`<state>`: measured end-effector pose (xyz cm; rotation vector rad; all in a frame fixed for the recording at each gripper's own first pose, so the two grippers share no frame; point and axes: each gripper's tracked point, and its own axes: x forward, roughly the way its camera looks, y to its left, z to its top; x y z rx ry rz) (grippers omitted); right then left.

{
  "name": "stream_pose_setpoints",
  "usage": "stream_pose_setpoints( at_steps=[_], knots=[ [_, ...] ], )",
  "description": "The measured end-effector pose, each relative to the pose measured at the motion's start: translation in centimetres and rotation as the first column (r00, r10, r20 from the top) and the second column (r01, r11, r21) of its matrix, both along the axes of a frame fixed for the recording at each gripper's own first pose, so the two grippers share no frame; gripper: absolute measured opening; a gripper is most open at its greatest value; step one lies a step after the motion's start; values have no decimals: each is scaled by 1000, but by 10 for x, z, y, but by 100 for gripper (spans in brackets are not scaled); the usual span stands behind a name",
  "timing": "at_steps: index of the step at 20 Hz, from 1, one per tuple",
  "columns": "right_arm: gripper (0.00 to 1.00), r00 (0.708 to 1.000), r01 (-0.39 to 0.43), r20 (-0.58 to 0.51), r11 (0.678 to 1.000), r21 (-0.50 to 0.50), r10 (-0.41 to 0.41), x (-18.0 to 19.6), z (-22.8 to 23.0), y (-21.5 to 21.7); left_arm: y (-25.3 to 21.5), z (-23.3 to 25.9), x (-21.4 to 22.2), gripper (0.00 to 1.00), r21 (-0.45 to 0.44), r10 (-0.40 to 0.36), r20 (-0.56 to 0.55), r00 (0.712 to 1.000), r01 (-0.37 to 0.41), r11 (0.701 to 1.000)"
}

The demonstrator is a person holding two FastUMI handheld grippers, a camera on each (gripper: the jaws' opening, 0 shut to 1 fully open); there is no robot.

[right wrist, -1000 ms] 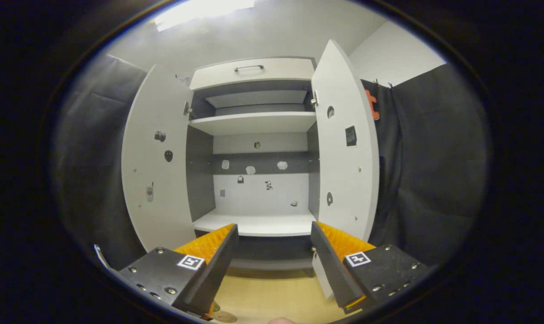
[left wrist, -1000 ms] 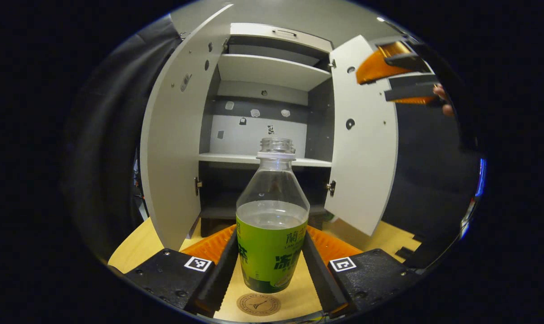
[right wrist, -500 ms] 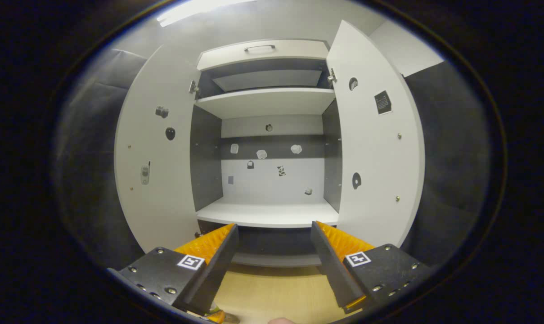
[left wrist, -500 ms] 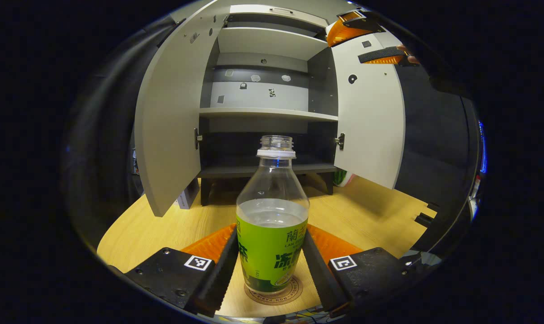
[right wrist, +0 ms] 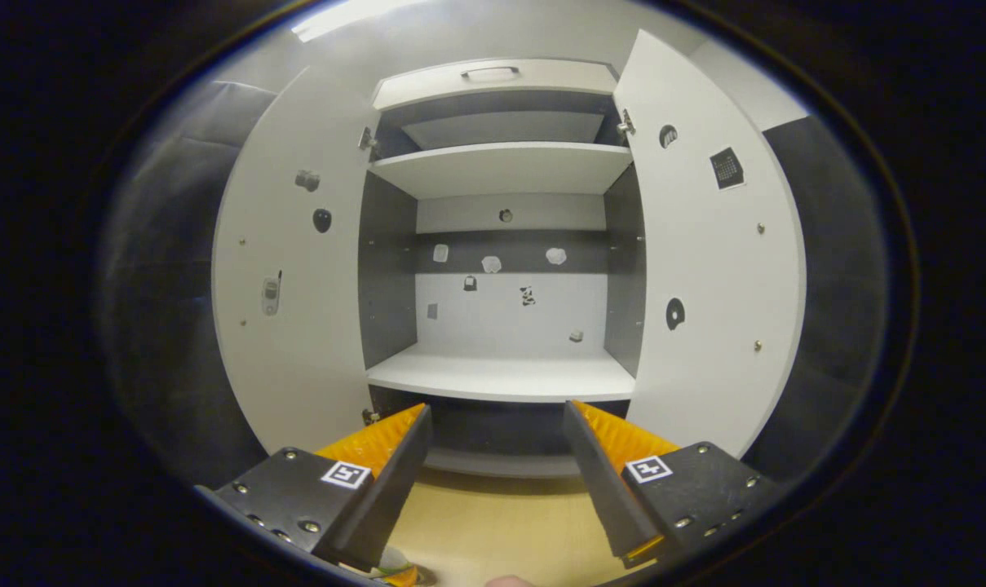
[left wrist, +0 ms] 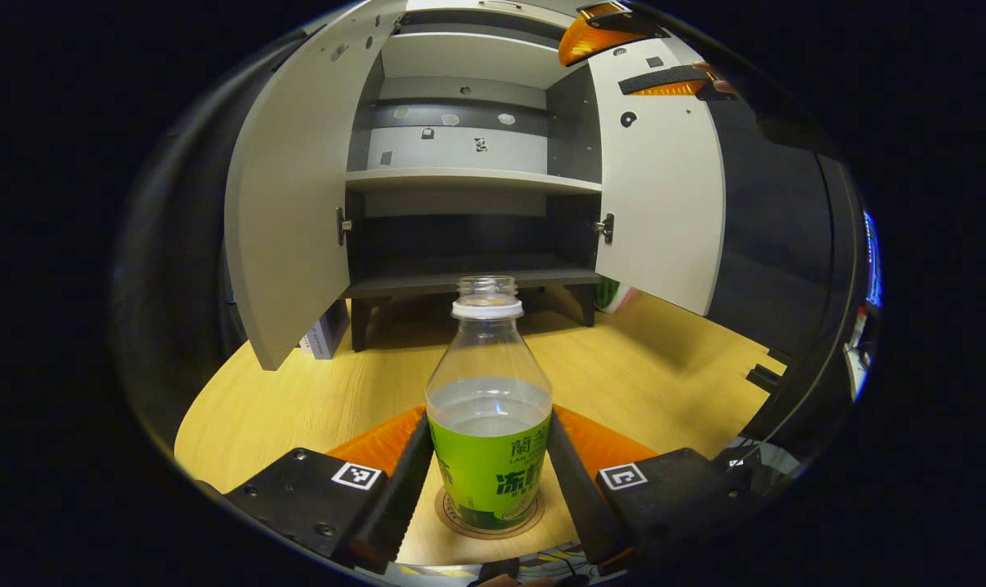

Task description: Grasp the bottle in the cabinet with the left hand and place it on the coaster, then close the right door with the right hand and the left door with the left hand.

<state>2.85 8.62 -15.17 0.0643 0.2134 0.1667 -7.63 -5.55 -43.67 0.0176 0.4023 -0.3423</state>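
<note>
Left gripper view: holding the bottle (left wrist: 490, 424) upright between both fingers of the left gripper (left wrist: 488, 481), its base resting on the coaster (left wrist: 488, 514) near the front edge of the wooden table (left wrist: 297, 408). Placing step seeming nearly done; next, opening the fingers and drawing back.

Right gripper view: keeping the right gripper (right wrist: 499, 481) apart and empty, facing the open cabinet (right wrist: 501, 375); then pushing the right door (right wrist: 717, 293) closed.
</note>
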Motion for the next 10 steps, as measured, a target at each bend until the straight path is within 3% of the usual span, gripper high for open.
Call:
stream_pose_setpoints(
  at_steps=[5,6,7,10],
  knots=[
    [98,1000,7,6,1000,-8,-7,-11,4,-16,4,-3,-7,83,22,3,-32,999,-2,1000],
    [94,1000,10,10,1000,-12,-10,-13,5,-20,5,-2,-8,83,25,5,-35,999,-4,1000],
    [98,1000,12,12,1000,-17,-11,-15,5,-24,4,-1,-9,83,25,1,-39,999,0,1000],
    [98,1000,19,11,1000,-24,-18,-24,3,-36,-1,2,-16,83,28,-17,-53,998,19,999]
  ],
)
